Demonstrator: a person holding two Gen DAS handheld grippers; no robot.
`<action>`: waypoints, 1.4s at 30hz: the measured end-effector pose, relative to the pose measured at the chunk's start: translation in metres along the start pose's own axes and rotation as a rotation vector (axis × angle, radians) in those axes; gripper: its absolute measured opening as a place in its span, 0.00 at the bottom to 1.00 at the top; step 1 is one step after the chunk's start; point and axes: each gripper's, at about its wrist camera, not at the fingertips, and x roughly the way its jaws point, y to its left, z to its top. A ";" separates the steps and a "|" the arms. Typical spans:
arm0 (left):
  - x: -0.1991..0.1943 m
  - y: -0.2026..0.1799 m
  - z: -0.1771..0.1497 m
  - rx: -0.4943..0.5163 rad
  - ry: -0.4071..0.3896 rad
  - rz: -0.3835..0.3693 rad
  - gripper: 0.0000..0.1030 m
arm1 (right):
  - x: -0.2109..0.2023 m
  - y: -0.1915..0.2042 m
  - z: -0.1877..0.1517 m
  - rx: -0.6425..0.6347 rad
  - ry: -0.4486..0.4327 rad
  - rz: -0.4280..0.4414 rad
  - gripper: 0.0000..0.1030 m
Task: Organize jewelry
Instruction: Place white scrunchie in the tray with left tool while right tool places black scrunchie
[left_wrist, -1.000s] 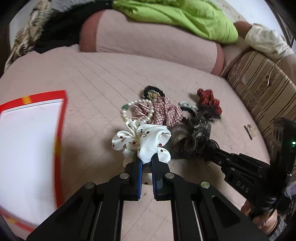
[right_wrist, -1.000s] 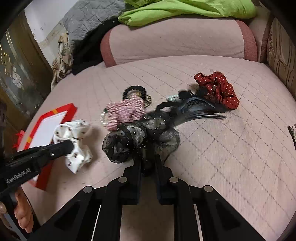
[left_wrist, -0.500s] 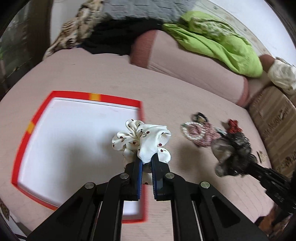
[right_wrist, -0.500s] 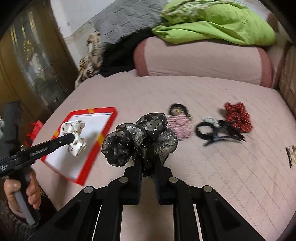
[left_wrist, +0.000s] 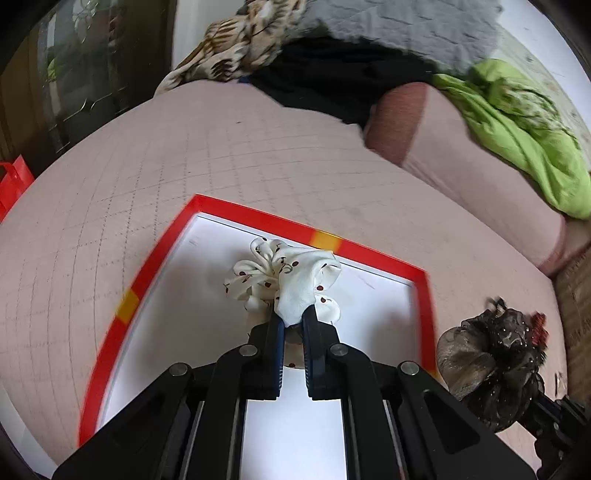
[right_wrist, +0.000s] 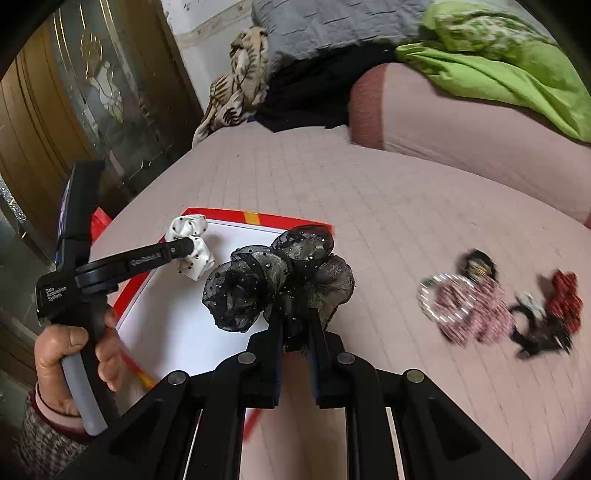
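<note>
Both grippers have carried their loads from the pile across the bed to the red-rimmed box (left_wrist: 373, 254). The left gripper (left_wrist: 293, 325), jaws pinching the white scrunchie (left_wrist: 284, 277), now hangs over its white floor. The right gripper (right_wrist: 295, 328), jaws clamped on the black scrunchie (right_wrist: 277, 280), arrives at the box's near edge, so release probably comes next.

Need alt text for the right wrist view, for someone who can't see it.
The right gripper holds a black sheer scrunchie beside the red-rimmed white tray. The left gripper holds a white dotted scrunchie over it; more hair ties lie right.
</note>
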 end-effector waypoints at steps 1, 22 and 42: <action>0.006 0.005 0.004 -0.008 0.006 0.007 0.08 | 0.009 0.004 0.005 -0.007 0.007 -0.005 0.13; 0.034 0.039 0.029 -0.036 -0.050 0.094 0.48 | 0.104 0.032 0.039 -0.045 0.080 -0.126 0.51; -0.059 -0.038 -0.050 0.104 -0.145 -0.024 0.50 | -0.052 -0.062 -0.071 0.084 0.018 -0.182 0.58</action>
